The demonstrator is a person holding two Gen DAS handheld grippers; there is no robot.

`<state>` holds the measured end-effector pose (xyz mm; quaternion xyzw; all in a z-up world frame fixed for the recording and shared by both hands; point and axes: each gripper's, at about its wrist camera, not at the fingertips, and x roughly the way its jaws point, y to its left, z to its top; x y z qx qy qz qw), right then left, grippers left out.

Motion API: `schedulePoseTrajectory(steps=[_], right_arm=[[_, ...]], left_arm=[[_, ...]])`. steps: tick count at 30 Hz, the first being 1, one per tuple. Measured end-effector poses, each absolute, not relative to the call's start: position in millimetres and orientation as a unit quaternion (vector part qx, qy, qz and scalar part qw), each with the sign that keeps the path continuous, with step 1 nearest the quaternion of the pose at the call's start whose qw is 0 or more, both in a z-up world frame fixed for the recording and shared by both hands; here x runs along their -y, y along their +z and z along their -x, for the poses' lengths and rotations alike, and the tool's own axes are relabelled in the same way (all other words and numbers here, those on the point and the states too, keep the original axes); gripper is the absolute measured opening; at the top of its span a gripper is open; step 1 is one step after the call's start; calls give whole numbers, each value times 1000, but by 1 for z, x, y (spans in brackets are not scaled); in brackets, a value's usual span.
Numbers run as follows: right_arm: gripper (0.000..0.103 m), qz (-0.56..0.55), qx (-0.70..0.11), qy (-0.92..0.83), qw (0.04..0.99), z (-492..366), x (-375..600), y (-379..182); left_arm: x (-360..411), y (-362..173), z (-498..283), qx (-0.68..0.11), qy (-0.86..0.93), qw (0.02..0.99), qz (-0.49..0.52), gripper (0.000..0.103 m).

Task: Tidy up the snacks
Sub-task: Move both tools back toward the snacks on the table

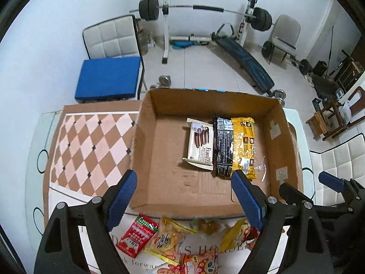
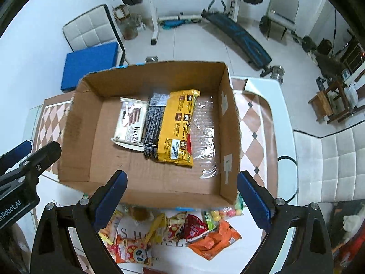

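An open cardboard box (image 1: pixel 159 178) (image 2: pixel 102 159) sits on the table. Inside lie a white Franzzi packet (image 1: pixel 200 143) (image 2: pixel 131 123), a black packet (image 1: pixel 222 148) (image 2: pixel 154 125), a yellow packet (image 1: pixel 245 146) (image 2: pixel 178 125) and a clear wrapper (image 2: pixel 205 132). Several loose snack packs lie in front of the box, among them a red pack (image 1: pixel 136 237), an orange pack (image 2: pixel 214 239) and a panda-print pack (image 2: pixel 132 248). My left gripper (image 1: pixel 184 196) is open and empty above the box's near wall. My right gripper (image 2: pixel 182 196) is open and empty there too.
The table has a checkered cloth (image 1: pixel 91 146) and a white edge (image 2: pixel 280 123). A chair with a blue cushion (image 1: pixel 109 77) stands behind at left. A weight bench (image 1: pixel 244 59) and barbell rack (image 1: pixel 200 9) stand on the floor. A white padded seat (image 2: pixel 330 164) is at right.
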<state>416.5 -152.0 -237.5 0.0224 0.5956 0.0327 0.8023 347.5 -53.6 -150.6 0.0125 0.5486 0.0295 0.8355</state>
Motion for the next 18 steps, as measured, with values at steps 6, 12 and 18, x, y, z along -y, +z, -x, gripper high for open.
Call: schedulePoseTrajectory(steps=[6,12,18], right_arm=[[99,-26,-577,43,815,-381,149,-206],[99,-35,-574,51,817,-347,152,-191],[99,-76,-607,51,789,-313,172,-211]], left_arm=[[54,-129,-317,-528,33,849,-14,84],[56,-120,-282,-522,35,853,-4,85],[52,-133,-250,-542,37,840,4,85]])
